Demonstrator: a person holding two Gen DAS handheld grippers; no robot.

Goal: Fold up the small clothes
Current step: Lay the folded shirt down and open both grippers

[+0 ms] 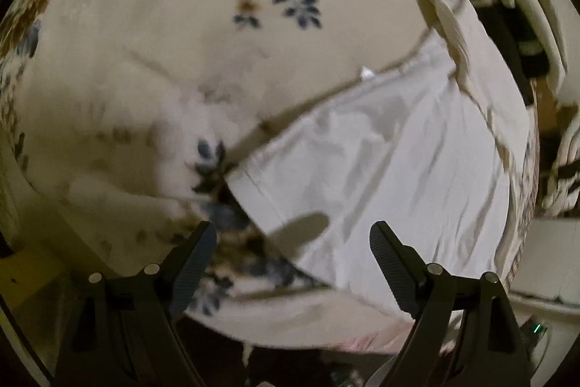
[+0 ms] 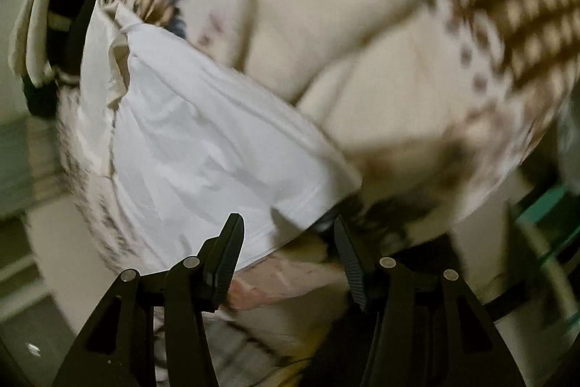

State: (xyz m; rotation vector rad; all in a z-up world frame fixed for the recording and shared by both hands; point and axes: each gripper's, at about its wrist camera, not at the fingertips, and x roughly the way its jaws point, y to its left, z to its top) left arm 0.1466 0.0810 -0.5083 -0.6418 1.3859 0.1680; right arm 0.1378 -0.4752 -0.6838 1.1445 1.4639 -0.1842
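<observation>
Lying flat, white garment (image 1: 380,169) at centre-right of left wrist frame on floral bedsheet (image 1: 181,35), left gripper (image 1: 291,234) fingers spread, empty, right gripper (image 2: 288,229) likewise released above garment's lower edge.

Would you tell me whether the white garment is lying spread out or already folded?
Mostly spread: the white garment lies flat on the floral bedspread, hem edges visible. Whether it is already folded once, I cannot tell.
</observation>
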